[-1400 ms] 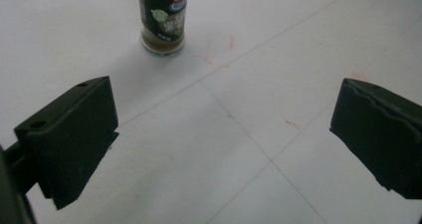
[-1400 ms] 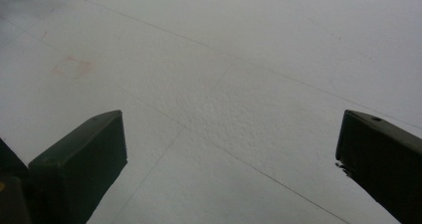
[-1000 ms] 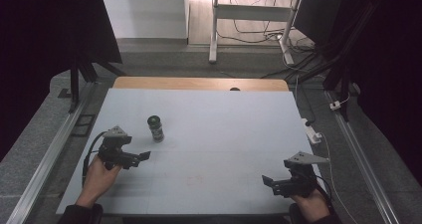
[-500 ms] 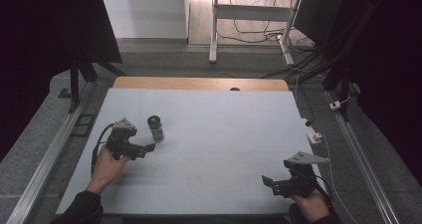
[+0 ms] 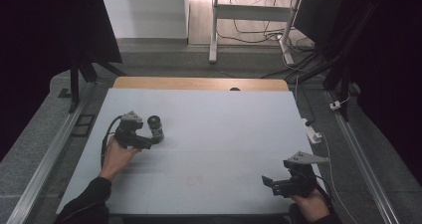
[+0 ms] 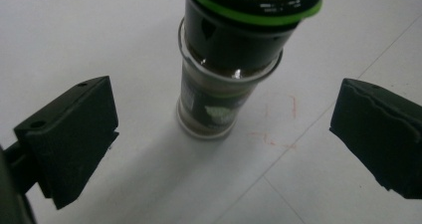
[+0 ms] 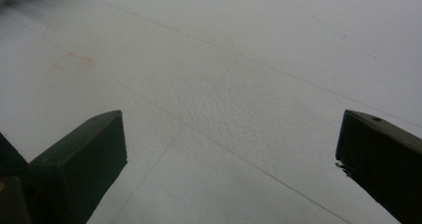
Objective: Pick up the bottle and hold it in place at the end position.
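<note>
A small dark jar (image 5: pixel 156 126) with a black lid and a green ring stands upright on the white table (image 5: pixel 224 134), left of centre. In the left gripper view the jar (image 6: pixel 226 74) rises just ahead of the two black jaws, which stand wide apart on either side of it without touching. My left gripper (image 5: pixel 150 142) is open, its tips right beside the jar's base. My right gripper (image 5: pixel 268 183) rests near the front right edge, open, with only bare table (image 7: pixel 224 109) between its jaws.
A wooden strip (image 5: pixel 199 83) runs along the table's far edge. Metal rails (image 5: pixel 59 139) flank both sides. A white power strip (image 5: pixel 312 133) with cables lies off the right edge. Faint red marks (image 5: pixel 194 180) show near the front middle.
My left gripper has moved forward and to the right, from the front left up to the jar. The jar and my right gripper have stayed where they were.
</note>
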The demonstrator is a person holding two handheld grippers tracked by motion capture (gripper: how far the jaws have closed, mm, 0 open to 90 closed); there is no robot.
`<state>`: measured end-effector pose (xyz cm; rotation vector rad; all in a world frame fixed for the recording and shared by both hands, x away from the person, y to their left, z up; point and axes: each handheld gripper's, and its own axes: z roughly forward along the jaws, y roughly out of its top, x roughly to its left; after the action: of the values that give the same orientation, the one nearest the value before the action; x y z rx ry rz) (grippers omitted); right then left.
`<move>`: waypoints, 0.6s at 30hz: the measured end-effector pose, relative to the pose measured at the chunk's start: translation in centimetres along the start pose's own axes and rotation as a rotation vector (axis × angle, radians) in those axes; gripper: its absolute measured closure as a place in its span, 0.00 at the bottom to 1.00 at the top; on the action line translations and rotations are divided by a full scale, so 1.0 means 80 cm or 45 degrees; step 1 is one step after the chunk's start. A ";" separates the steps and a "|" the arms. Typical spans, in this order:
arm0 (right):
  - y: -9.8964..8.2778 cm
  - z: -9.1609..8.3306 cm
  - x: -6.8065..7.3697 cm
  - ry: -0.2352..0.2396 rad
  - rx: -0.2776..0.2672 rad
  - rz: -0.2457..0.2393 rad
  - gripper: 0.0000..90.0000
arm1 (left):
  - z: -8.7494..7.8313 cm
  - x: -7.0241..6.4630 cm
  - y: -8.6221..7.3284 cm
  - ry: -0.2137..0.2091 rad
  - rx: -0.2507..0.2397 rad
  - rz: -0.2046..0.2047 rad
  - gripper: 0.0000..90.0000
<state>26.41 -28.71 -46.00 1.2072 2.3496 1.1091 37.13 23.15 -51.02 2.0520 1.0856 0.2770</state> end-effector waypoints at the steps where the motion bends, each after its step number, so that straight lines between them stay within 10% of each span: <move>1: 0.000 0.000 0.000 0.000 0.000 0.000 0.00 | 0.003 0.001 0.001 0.002 0.005 0.014 0.00; 18: 0.000 0.000 0.000 0.005 0.003 -0.006 0.00 | 0.032 0.013 -0.001 -0.007 0.054 0.122 0.08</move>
<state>26.39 -28.67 -46.01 1.2007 2.3564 1.1085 39.03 22.64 -52.93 2.1448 0.9990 0.2983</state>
